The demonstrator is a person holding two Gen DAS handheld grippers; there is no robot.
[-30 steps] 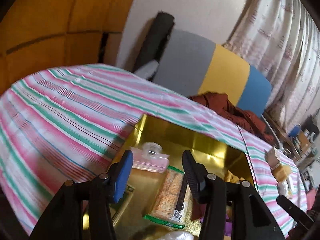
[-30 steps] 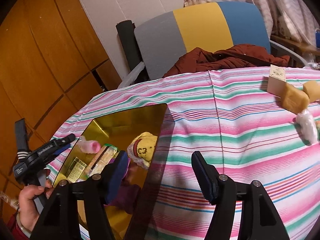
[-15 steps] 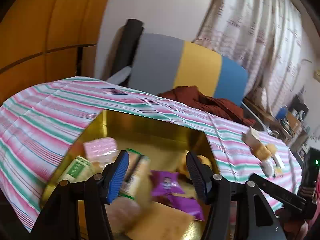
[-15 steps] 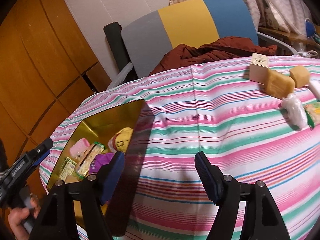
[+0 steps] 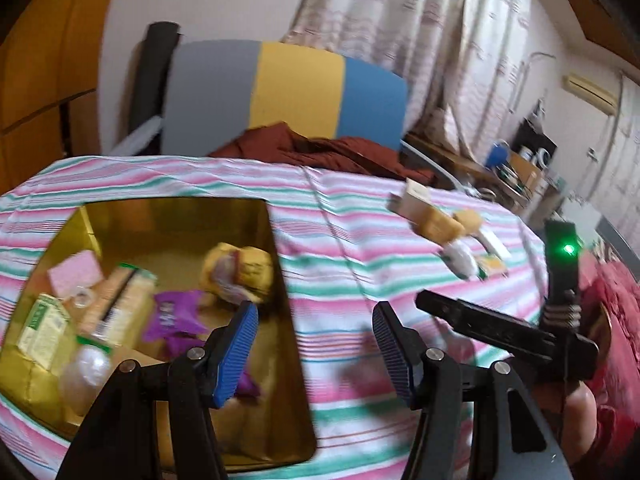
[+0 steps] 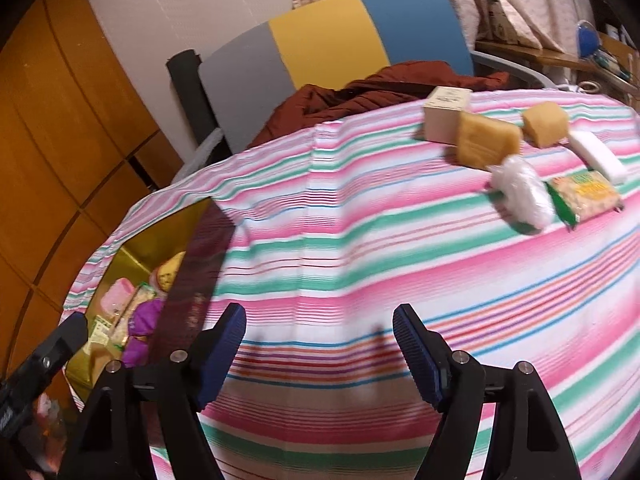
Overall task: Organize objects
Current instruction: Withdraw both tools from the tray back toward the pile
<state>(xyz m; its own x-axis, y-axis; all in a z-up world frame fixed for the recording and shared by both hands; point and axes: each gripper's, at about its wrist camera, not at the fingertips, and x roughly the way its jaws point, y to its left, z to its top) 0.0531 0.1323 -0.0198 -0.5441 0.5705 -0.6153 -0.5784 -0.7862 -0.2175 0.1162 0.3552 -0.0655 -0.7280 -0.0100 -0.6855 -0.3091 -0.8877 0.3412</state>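
A gold tin box (image 5: 276, 248) sits on the striped cloth at the left and holds several items: a pink bottle (image 5: 74, 270), a cracker pack (image 5: 120, 300), a purple packet (image 5: 172, 316), a yellow toy (image 5: 240, 266). The box also shows in the right wrist view (image 6: 132, 242). My left gripper (image 5: 314, 346) is open and empty above the box's right edge. My right gripper (image 6: 320, 350) is open and empty over bare cloth. Loose items lie at the far right: a cream box (image 6: 444, 114), two tan blocks (image 6: 486, 146), a white bag (image 6: 520, 190), a snack pack (image 6: 584, 194), a white block (image 6: 596, 156).
A grey, yellow and blue chair back (image 6: 340, 40) with a brown garment (image 6: 380, 88) stands behind the table. Wooden panels (image 6: 60, 120) are at the left. A cluttered shelf (image 5: 520, 168) is at the far right. The right gripper body (image 5: 508, 332) shows in the left wrist view.
Both grippers have swung to the right, away from the gold box and toward the loose items. The loose items now sit larger in the right wrist view. Both stay open.
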